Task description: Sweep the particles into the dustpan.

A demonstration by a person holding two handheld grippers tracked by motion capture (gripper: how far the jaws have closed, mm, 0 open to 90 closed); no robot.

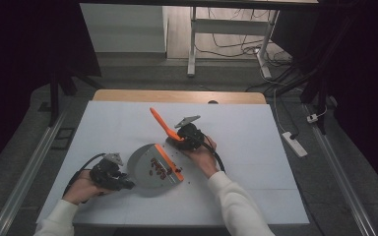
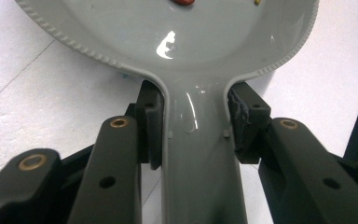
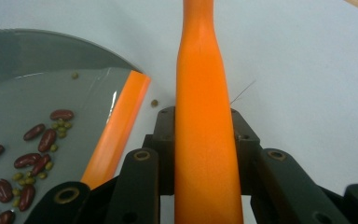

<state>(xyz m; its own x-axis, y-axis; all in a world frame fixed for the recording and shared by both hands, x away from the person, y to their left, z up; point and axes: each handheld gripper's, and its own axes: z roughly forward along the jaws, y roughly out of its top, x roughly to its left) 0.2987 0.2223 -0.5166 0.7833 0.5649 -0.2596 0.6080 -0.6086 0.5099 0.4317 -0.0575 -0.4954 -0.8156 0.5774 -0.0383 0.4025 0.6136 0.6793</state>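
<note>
The high view looks forward and down on the worktop (image 1: 236,162); both tool views sit very near the grey dustpan (image 1: 145,169).

In the left gripper view the top edge cuts off the grey dustpan (image 2: 168,42), so most of its beans lie outside. In the right gripper view the orange handle (image 3: 205,116) runs past both edges, its ends unseen.

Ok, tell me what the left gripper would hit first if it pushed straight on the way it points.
The left gripper is clamped on the grey dustpan's handle, so it would likely just shove the dustpan ahead, toward the beans inside.
</note>
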